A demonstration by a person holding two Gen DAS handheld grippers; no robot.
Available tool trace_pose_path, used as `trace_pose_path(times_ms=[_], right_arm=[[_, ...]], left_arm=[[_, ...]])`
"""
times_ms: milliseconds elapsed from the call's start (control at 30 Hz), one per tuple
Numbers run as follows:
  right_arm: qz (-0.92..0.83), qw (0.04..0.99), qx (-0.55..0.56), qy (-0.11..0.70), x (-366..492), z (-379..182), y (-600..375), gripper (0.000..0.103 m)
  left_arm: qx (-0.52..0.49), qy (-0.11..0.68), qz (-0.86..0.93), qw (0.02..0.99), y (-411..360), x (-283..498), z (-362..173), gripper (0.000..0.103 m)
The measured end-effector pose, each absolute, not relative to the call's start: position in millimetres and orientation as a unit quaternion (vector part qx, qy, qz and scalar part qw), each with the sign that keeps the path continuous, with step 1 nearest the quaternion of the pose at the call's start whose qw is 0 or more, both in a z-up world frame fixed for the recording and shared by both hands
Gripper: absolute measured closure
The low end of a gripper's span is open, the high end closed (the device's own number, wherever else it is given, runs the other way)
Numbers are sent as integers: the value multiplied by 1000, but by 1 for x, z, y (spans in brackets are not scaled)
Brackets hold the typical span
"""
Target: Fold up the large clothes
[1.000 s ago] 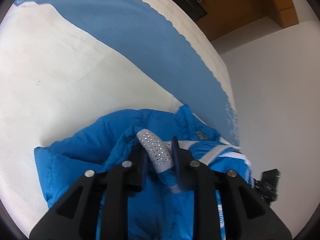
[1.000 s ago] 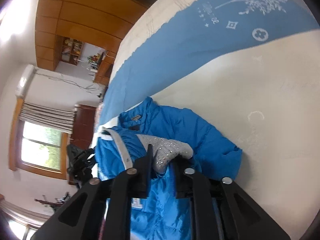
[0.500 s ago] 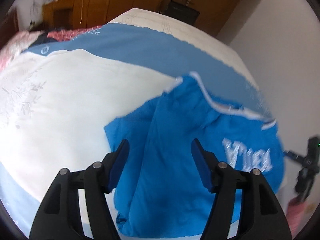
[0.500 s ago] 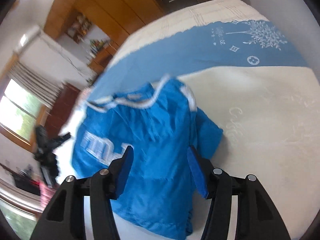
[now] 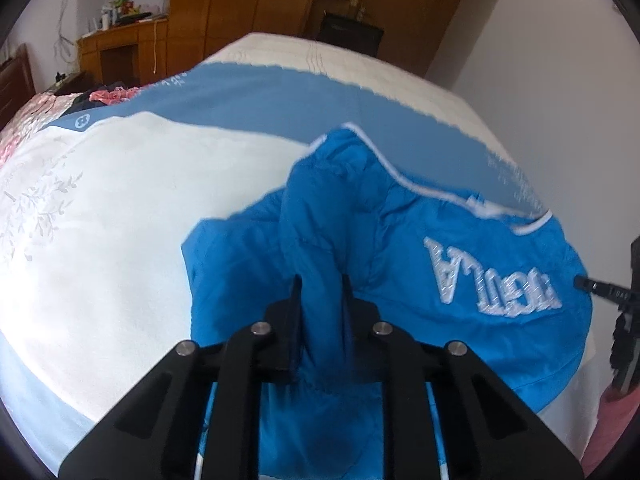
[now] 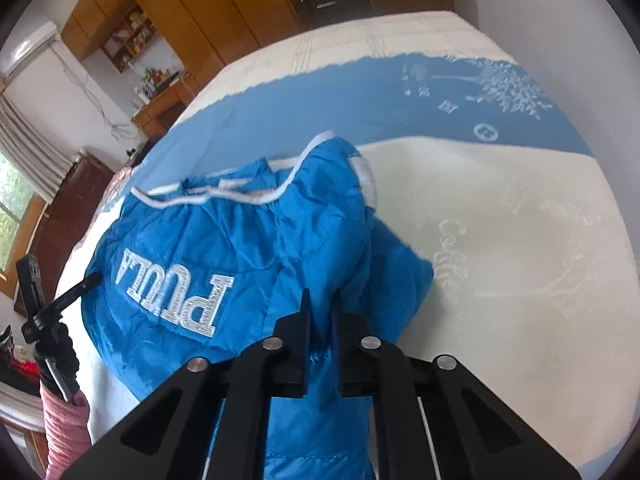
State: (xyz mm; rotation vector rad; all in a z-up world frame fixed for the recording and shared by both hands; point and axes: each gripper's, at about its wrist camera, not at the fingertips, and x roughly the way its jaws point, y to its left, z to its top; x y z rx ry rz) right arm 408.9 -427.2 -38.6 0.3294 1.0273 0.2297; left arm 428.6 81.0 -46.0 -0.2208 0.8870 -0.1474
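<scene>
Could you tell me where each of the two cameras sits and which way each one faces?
Left wrist: on the left tool, looking forward along its fingers, which pinch the blue jacket, across the bed towards the wooden wardrobe.
Right wrist: on the right tool, looking the same way, also gripping the jacket; a window at left.
Shared: jacket, bed, wardrobe.

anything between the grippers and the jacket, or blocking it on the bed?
Nothing visible. Both the left hand-held gripper and the right hand-held gripper are shut on folds of the jacket. The bed around it shows only bare bedspread; pink fabric lies far off at the headboard end.
</scene>
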Motion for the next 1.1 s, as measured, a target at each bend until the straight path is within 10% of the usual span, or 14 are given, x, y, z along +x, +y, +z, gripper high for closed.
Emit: trace_pose_path(times_ms=[1100], right_arm=[[117, 856, 84, 496, 341, -19, -332, 88]], left_arm=[[0, 420, -96, 902, -17, 385, -28, 70]])
